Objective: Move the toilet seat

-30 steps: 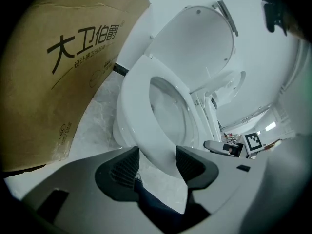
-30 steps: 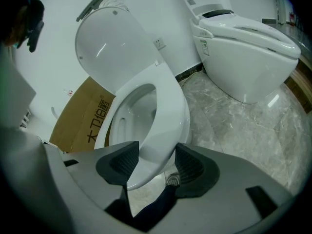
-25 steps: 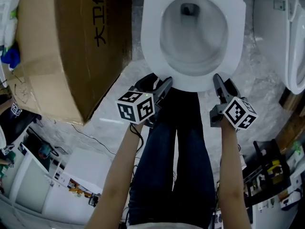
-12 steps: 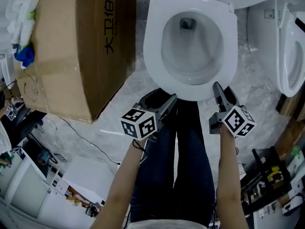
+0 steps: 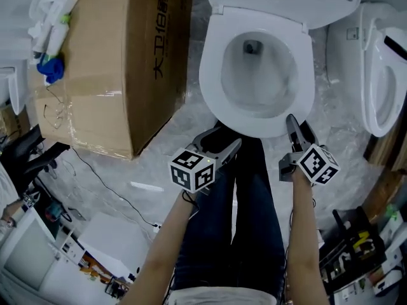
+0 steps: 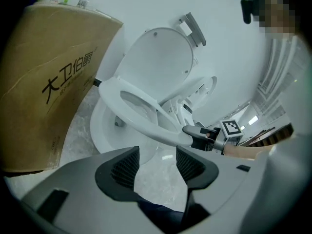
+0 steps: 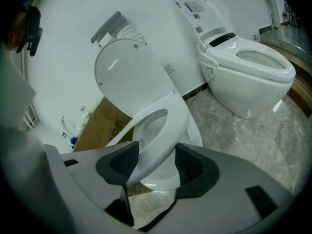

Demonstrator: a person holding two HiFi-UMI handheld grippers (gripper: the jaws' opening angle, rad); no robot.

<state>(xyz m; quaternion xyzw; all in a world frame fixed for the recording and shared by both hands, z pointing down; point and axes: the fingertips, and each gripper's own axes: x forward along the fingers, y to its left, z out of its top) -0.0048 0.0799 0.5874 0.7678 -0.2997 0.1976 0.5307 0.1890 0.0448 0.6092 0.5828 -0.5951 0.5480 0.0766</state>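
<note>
**A:** What stands at the far left?

**B:** A large cardboard box (image 5: 108, 68) with dark printed characters on its side. It stands on the marbled floor (image 5: 159, 170), just beside the toilet.

**A:** And the left hand-held gripper?

**B:** The left hand-held gripper (image 6: 157, 162) hangs low in front of the bowl (image 6: 105, 130). Its jaws are wide apart and there is nothing between the ribbed pads. Only the floor and a bit of dark trouser leg show through the gap. It touches neither the bowl nor the seat.

**A:** Where is the toilet seat?

**B:** The toilet seat (image 7: 158, 123) is in the middle, joined to the toilet at the back. Its front edge is tilted up clear of the bowl's rim. The lid (image 7: 129, 77) stands upright behind it.

**A:** What about the right one?

**B:** The right hand-held gripper (image 7: 157, 155) is closed on the front rim of the seat. The white edge sits between its two pads. From the left gripper view you can see it clamped there, holding the front of the seat raised.

**A:** Anything further right?

**B:** A second toilet (image 7: 248, 77) stands well apart from the first. Its own lid is up too.
</note>
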